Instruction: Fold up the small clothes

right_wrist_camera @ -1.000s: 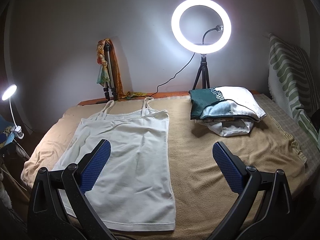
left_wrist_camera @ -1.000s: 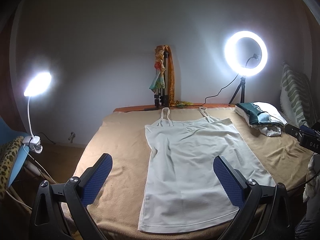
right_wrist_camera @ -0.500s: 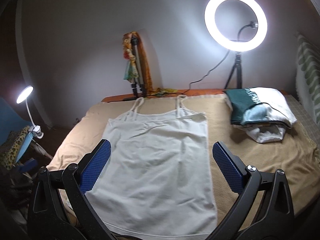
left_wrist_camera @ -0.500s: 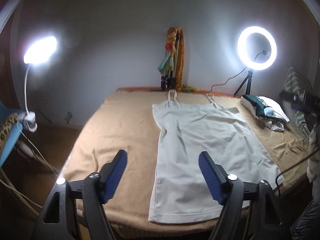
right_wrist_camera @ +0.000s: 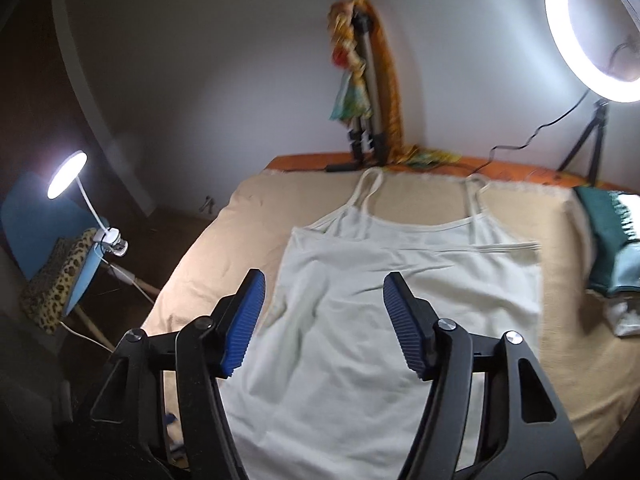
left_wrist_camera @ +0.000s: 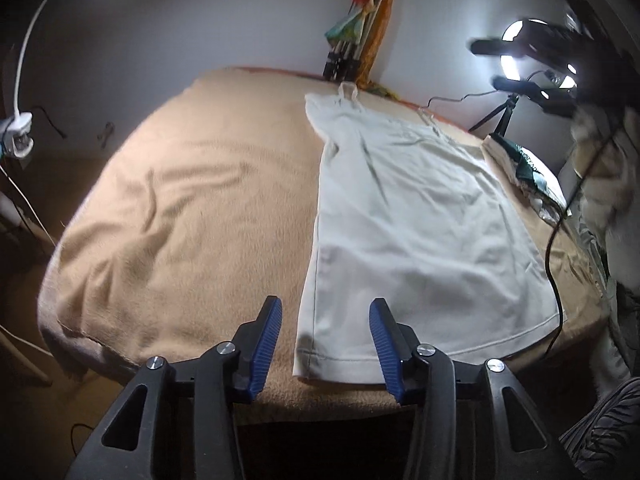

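A white strappy tank top [left_wrist_camera: 420,232] lies flat on a tan blanket [left_wrist_camera: 192,216], straps toward the wall. My left gripper [left_wrist_camera: 325,312] is open and empty, its blue pads on either side of the top's near left hem corner, just above it. In the right wrist view the same top [right_wrist_camera: 384,304] fills the middle. My right gripper [right_wrist_camera: 323,284] is open and empty, hovering over the top's left side below the armhole. The right gripper also shows in the left wrist view [left_wrist_camera: 536,68], blurred, at upper right.
A pile of folded clothes [right_wrist_camera: 612,236] sits at the blanket's right side. A ring light [right_wrist_camera: 592,28] on a tripod and a scarf-draped tripod [right_wrist_camera: 368,80] stand at the wall. A clip lamp [right_wrist_camera: 68,172] and a blue chair are at left. A black cable [left_wrist_camera: 556,248] hangs by the right edge.
Both grippers have narrowed their opening and moved forward and down toward the tank top. The left one swung left to the hem corner; the right one shifted left over the top.
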### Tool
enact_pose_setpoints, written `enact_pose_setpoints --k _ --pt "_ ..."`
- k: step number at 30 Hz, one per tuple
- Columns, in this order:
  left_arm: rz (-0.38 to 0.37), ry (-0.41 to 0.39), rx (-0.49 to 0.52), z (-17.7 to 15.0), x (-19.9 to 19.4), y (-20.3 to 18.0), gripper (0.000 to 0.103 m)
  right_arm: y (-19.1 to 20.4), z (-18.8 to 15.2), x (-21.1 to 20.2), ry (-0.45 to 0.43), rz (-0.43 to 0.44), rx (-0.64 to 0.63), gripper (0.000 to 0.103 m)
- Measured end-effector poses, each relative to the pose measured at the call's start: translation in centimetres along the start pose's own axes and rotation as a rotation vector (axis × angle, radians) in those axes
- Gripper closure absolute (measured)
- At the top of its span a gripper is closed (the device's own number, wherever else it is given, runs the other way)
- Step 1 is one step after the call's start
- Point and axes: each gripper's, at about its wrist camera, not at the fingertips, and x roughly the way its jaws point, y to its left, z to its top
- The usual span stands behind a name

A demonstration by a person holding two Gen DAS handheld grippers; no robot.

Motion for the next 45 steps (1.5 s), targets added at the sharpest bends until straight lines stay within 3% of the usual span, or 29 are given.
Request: enact_pose_setpoints --k 8,12,19,21,30,36,37,39,45 --pt "-0.027 0.069 -0.02 -0.4 1.9 0.6 0.071 2.5 1.9 11.0 0.175 0.047 -0.005 0.044" --pt "-0.014 0.061 0.014 -0.6 2.0 0.4 0.075 3.4 2.2 15.7 0.237 0.045 0.012 0.046" --pt "-0.052 0.058 -0.005 -0.6 1.9 1.1 0.099 5.3 1.8 21.3 0.321 0.013 -0.035 0.055" --pt "-0.088 0.066 -0.033 -0.5 2.0 1.4 0.1 5.8 1.8 22.6 0.34 -0.011 -0.054 0.058" --pt "-0.13 0.038 -0.048 -0.2 0.9 1.1 0.103 6.6 2.0 26.4 0.376 -0.136 -0.125 0.067" --pt "-0.135 0.019 -0.043 0.3 0.4 1.2 0.103 7.3 1.9 28.1 0.397 -0.19 -0.197 0.087" --pt "-0.135 0.014 -0.039 0.3 0.3 1.1 0.103 7.2 2.0 28.1 0.396 -0.187 -0.202 0.095" --pt "-0.133 0.001 -0.025 0.3 0.0 0.8 0.103 6.7 2.3 28.0 0.395 -0.168 -0.181 0.098" --pt "-0.137 -0.022 0.014 0.7 -0.6 -0.4 0.103 4.4 3.0 26.4 0.352 -0.09 -0.085 0.1"
